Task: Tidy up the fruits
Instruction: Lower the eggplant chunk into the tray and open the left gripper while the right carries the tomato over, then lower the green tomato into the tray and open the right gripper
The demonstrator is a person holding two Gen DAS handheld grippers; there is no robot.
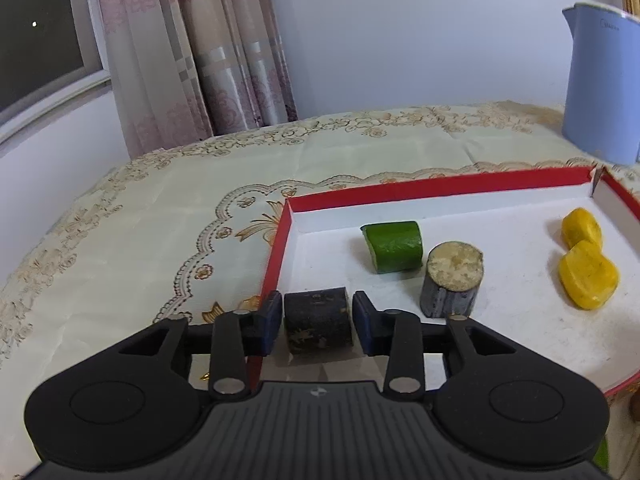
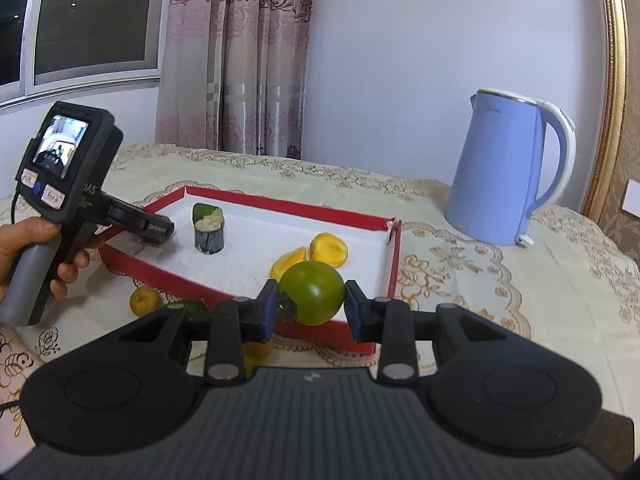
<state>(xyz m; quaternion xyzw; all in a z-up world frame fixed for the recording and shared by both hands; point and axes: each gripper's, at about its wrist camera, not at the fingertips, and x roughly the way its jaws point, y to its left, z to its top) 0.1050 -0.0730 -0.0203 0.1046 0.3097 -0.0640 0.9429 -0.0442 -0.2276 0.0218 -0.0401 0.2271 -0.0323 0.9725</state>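
I see left gripper (image 1: 316,320) over near-left corner of red tray (image 1: 440,184), pads just apart from dark cylinder piece (image 1: 318,322), not clamping. My right gripper (image 2: 311,306) grips green round fruit (image 2: 312,298) above tray's near edge. Yellow pieces (image 2: 328,249) inside tray.

Pink curtains (image 2: 236,56) flank a dark window (image 2: 92,16).

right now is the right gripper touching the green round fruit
Touching. In the right wrist view both fingers of the right gripper press against the sides of the green round fruit, with no gap showing.
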